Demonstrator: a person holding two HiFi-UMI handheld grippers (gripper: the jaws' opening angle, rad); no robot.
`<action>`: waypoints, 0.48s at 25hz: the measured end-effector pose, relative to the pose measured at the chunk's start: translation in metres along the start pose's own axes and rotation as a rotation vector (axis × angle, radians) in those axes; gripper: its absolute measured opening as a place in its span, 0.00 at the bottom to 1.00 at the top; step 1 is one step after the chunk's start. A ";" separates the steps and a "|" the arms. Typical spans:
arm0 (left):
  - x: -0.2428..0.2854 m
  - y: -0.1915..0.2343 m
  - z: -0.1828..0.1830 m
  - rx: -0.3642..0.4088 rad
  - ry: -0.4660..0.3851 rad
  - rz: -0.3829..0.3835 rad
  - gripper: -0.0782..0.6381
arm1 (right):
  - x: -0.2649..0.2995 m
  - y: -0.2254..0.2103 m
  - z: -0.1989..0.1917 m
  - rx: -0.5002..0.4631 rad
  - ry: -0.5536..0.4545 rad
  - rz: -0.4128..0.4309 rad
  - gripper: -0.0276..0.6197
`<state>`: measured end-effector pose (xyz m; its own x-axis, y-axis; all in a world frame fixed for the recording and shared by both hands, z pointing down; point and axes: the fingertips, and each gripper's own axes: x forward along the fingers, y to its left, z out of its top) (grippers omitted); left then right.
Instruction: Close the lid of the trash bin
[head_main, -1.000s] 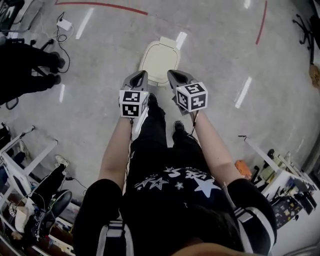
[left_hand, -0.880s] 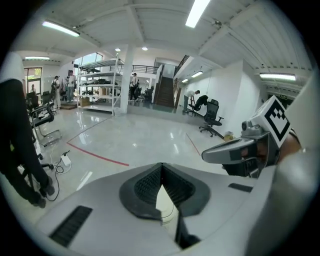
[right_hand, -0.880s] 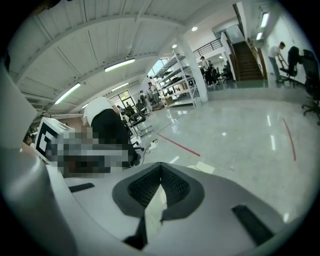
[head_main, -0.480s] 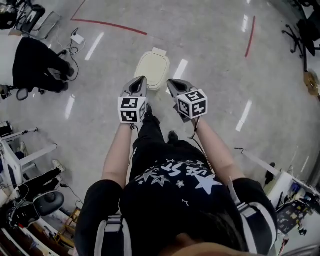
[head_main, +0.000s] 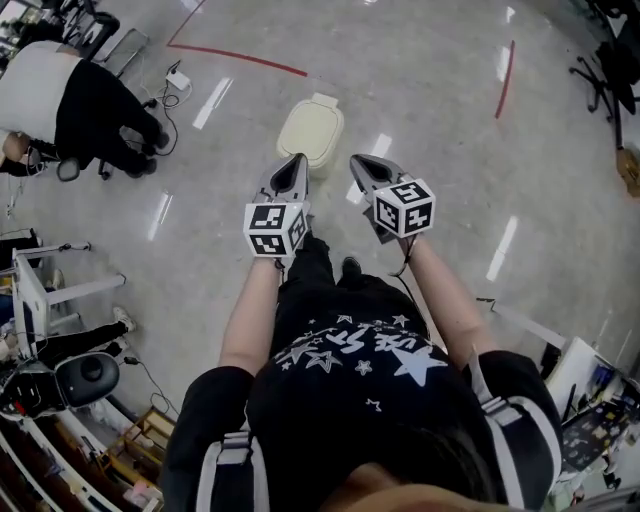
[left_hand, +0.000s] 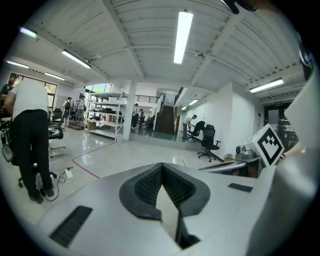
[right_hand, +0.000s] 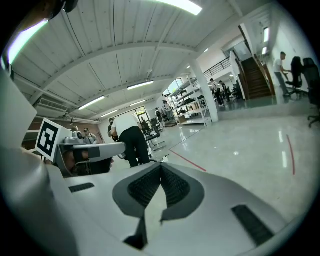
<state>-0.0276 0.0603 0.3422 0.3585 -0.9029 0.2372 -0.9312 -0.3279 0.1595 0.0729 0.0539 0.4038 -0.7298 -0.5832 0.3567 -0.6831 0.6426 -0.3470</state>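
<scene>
A: Head view first. Where's the trash bin (head_main: 311, 135)?

B: On the floor (head_main: 440, 120), just ahead of the person's feet, beyond both tong tips. Cream lid (head_main: 315, 120) looks flat down on it, no gap seen from above, so prob. shut already.

A: Tongs?

B: Left tongs (head_main: 296, 160) & right tongs (head_main: 358, 160) are both pressed together, nothing pinched. Each gripper view shows the ribbed pads (left_hand: 147, 185) meeting at the tip. They're side by side, not touching the bin, aimed across the room, not down. Neither gripper view shows the bin.

A: Why hold them so?

B: My guess: nothing left to push, so the arms hang clear of it. A bystander (head_main: 70, 100) bends over gear well off to the left, no bearing on the task.
</scene>
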 end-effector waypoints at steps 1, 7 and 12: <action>-0.006 -0.005 0.003 -0.005 -0.014 0.000 0.12 | -0.006 0.004 0.001 -0.004 -0.008 0.005 0.05; -0.040 -0.028 0.023 -0.026 -0.082 -0.021 0.12 | -0.034 0.031 0.008 -0.039 -0.038 0.027 0.05; -0.070 -0.032 0.037 -0.026 -0.125 -0.045 0.12 | -0.046 0.054 0.022 -0.025 -0.103 0.022 0.05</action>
<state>-0.0254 0.1234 0.2856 0.3874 -0.9155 0.1086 -0.9117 -0.3630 0.1922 0.0695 0.1047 0.3497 -0.7444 -0.6158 0.2581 -0.6669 0.6674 -0.3314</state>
